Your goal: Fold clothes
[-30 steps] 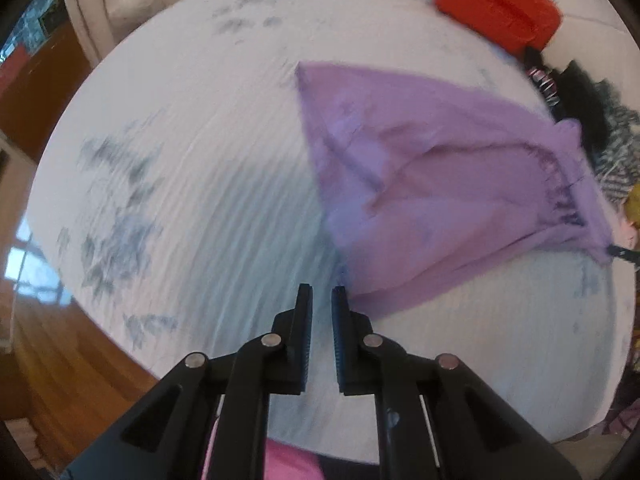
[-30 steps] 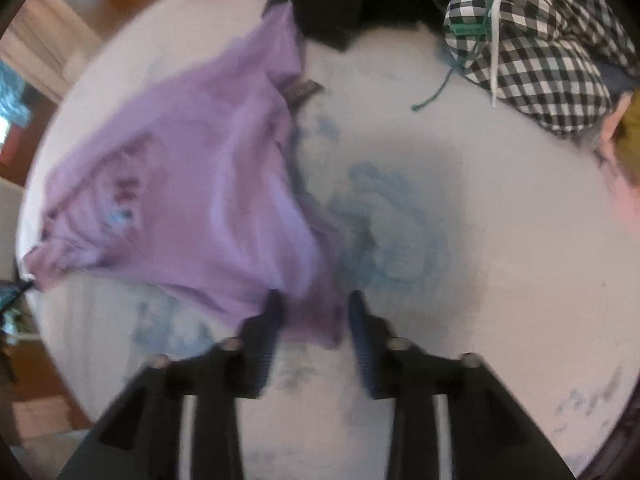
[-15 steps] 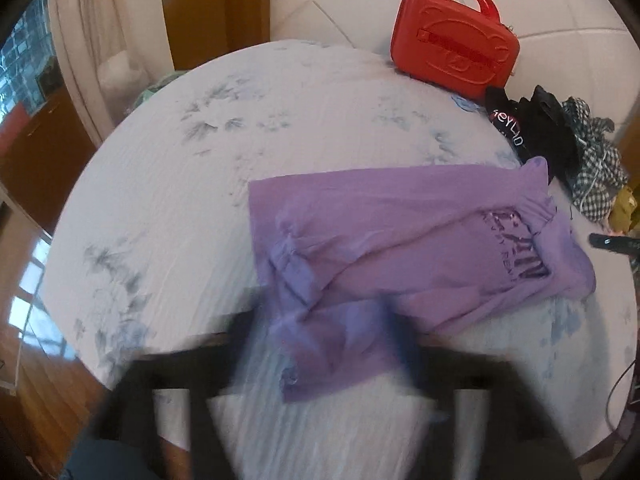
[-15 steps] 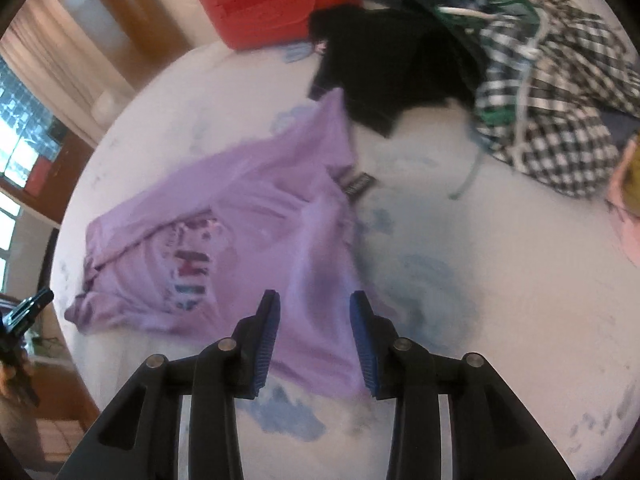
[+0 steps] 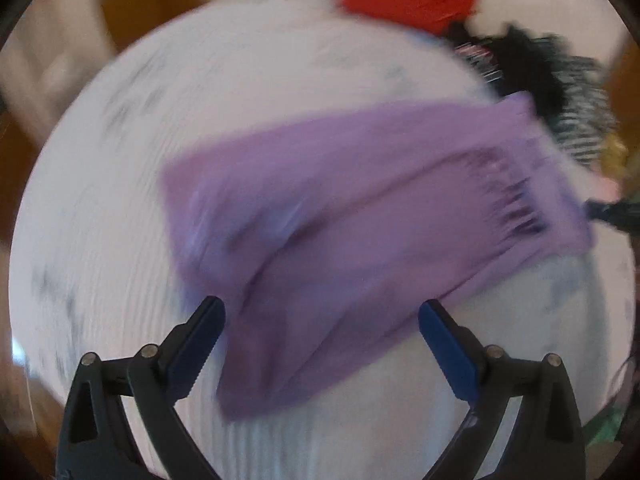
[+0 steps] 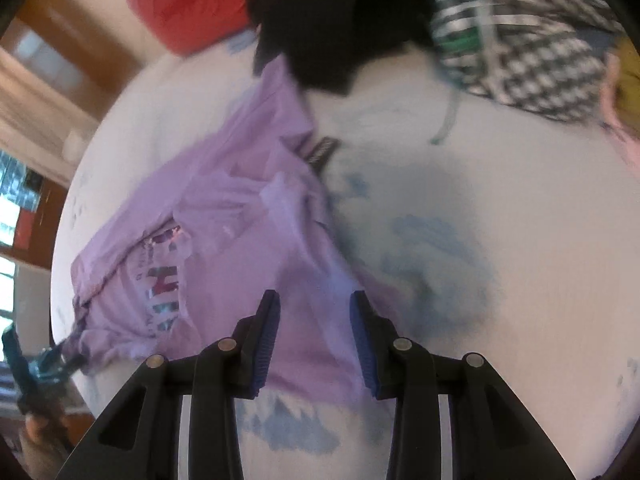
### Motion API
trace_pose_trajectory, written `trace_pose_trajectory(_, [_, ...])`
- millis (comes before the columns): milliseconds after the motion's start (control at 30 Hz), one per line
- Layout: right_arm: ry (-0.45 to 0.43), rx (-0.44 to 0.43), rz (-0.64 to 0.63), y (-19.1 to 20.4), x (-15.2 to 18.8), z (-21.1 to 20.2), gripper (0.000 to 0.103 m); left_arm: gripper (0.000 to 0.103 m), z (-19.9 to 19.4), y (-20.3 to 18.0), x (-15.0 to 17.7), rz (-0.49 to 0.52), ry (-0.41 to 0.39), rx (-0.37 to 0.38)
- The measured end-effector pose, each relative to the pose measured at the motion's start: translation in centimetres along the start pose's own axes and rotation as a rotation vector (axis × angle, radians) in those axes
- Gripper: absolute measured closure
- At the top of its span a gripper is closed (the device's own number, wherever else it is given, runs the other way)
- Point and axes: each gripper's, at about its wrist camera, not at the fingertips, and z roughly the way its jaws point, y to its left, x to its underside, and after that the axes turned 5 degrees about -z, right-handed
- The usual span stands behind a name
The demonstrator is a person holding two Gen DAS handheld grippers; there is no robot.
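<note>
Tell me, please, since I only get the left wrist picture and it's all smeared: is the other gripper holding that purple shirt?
Observer: No. The right gripper is open. The near edge of the purple shirt shows between its fingers, but it is not clamped.
Operator: What is the stripy blur past the shirt?
Observer: A black-and-white checked garment, piled beside a black garment.
Operator: Is there anything on the shirt that I can't make out?
Observer: A dark label sticks out at its far end, close to the black garment.
</note>
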Motion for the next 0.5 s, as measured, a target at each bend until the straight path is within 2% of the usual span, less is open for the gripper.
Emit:
trace_pose_trajectory(67, [-0.023,-0.002,0.055,-0.8,1.3,-1.2,0.049,0.004,0.1,-1.6,-1.8,0.062,-0.003,0.035])
trace_pose_trajectory(100, [-0.035,-0.001,0.089,-1.2,1.9,-1.7,0.037,0.004,0.2,-2.3,-2.7,0.092,-0.004,0.053])
trace_pose_trajectory(133, [-0.051,0.002,0.129,-1.7,2.6,-2.2,0.032,0.004,0.4,-3.3,-3.8,0.128,-0.005,0.073])
trace_pose_trajectory(333, [-0.161,0.041,0.379,-2.2,6.3,-3.9,0.032,0.007,5.8,-11.9,-12.2,0.417,0.037,0.242])
trace_pose_trajectory(433, [-0.227,0.087,0.539,-1.7,8.0,-4.6,0.033,0.007,8.5,-15.4,-14.5,0.571,0.044,0.272])
trace_pose_trajectory(500, [-0.266,0.113,0.623,-1.0,8.7,-4.6,0.037,0.007,10.5,-17.8,-15.7,0.676,0.057,0.287])
